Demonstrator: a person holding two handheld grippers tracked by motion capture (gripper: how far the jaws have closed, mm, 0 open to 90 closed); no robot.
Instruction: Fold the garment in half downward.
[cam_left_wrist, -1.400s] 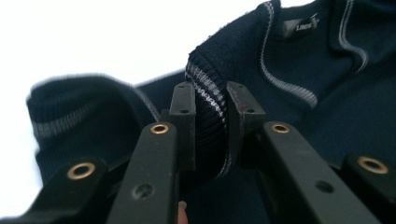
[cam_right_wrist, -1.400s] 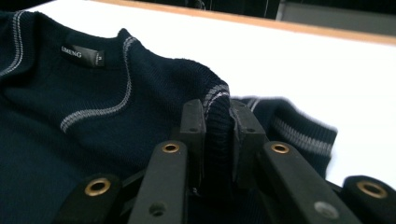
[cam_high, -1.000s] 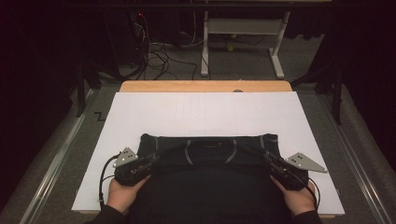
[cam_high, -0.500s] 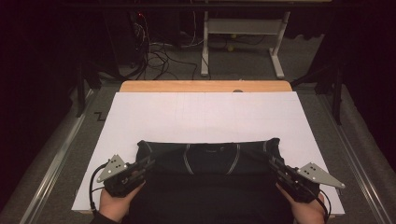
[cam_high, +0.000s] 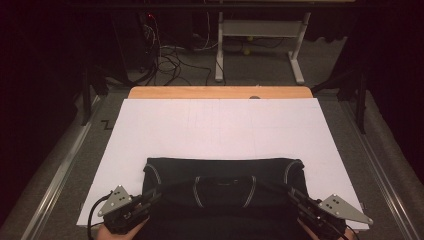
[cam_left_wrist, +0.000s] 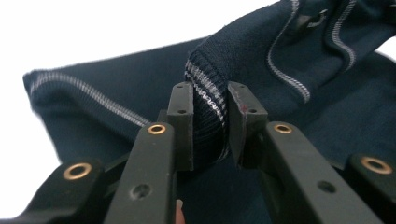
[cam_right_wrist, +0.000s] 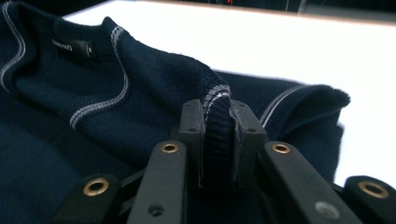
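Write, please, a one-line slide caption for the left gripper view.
Left gripper clamps the striped ribbed edge of a dark navy sweater lying on the white table.

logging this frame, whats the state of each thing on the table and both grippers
sweater: dark blue, lying folded at the near edge of the sheet, both ribbed ends pinched up
left gripper: shut on a striped ribbed edge of the sweater
right gripper: shut on the other ribbed edge
white sheet: flat on the table, bare beyond the sweater
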